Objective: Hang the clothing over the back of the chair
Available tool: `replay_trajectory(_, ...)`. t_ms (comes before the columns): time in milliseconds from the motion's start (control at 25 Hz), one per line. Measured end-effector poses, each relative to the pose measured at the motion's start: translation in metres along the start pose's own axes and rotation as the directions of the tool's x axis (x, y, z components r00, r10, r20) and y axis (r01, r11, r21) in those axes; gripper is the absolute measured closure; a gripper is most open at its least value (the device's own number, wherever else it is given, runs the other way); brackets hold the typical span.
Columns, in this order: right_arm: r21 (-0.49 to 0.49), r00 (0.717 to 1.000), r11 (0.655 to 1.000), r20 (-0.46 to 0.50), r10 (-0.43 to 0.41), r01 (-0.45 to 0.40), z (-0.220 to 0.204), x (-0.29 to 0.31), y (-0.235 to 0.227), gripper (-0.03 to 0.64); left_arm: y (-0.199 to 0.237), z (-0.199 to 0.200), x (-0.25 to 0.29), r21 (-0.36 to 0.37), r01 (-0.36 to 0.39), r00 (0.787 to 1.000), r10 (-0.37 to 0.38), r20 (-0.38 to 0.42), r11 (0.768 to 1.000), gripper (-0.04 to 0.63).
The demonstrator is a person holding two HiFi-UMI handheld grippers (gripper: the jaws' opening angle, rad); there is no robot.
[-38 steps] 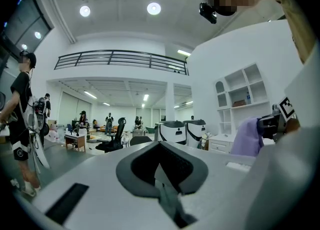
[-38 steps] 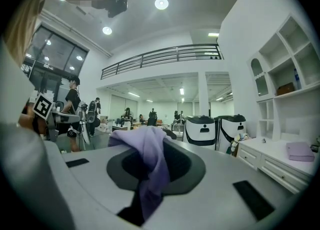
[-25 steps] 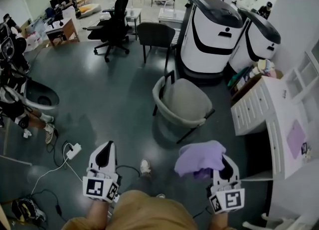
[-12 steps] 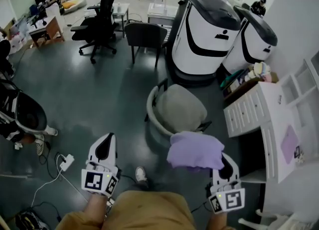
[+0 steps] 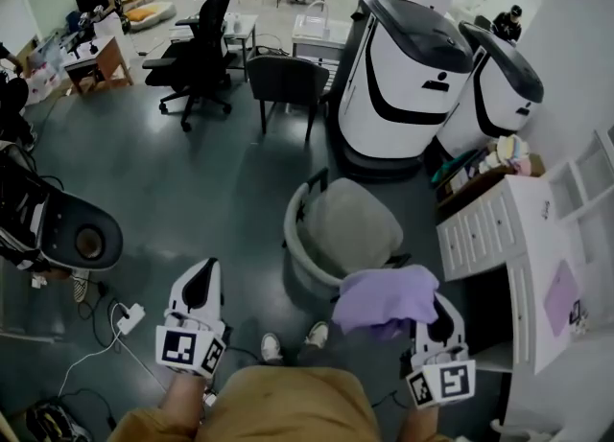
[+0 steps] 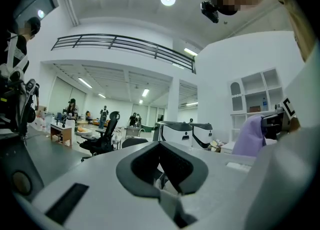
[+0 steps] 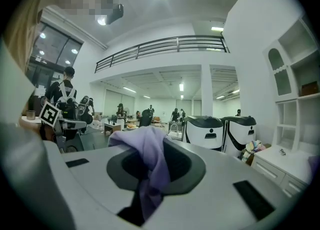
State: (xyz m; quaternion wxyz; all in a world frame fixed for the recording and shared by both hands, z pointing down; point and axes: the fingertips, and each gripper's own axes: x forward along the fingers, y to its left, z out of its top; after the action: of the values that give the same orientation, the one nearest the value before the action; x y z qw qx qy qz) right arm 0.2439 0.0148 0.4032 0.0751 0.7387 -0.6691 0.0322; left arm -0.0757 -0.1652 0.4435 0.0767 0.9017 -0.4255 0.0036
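The fingers of the right gripper point(image 5: 441, 313) are closed tight on the purple cloth point(image 5: 384, 298). In the right gripper view the cloth point(image 7: 150, 160) comes up from between the fingers and flops over to one side. It sits in a soft bunch on top of the gripper, up off the floor point(image 5: 192, 191).

The fingers of the left gripper point(image 5: 204, 282) are together and hold nothing. This gripper is well apart from the cloth, on the other side of the person's shoes point(image 5: 273, 346).

Just in front of the cloth stands the round gray chair point(image 5: 353, 227). Its seat is bare. The cloth is near the chair's closest edge, but I cannot tell if they touch. White drawers point(image 5: 484, 229) stand to the right of the chair, and two big white machines point(image 5: 403, 66) stand behind it.
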Motion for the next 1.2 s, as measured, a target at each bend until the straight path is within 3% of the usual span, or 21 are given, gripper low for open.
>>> replay_trajectory(320, -0.010, 0.997, 0.998, 0.055, 0.059, -0.059, 0.020, 0.043, -0.060, 0.560, -0.033, 0.031, 0.045, 0.023, -0.052, 0.997, 0.051, 0.061, 0.998, 0.592)
replay_trajectory(560, -0.042, 0.995, 0.995, 0.044, 0.088, -0.086, 0.015, 0.077, -0.084, 0.558, -0.040, 0.036, 0.060, 0.030, -0.094, 0.993, 0.092, 0.069, 0.995, 0.592)
replay_trajectory(920, -0.066, 0.986, 0.984, -0.037, 0.165, -0.167, -0.025, 0.136, -0.067, 0.558, -0.014, 0.035, 0.049, 0.039, -0.187, 0.982, 0.185, 0.050, 0.982, 0.592)
replay_trajectory(1200, -0.067, 0.972, 0.972, -0.081, 0.222, -0.227, -0.052, 0.172, -0.028, 0.558, 0.017, 0.029, 0.028, 0.040, -0.245, 0.969, 0.244, 0.026, 0.969, 0.592)
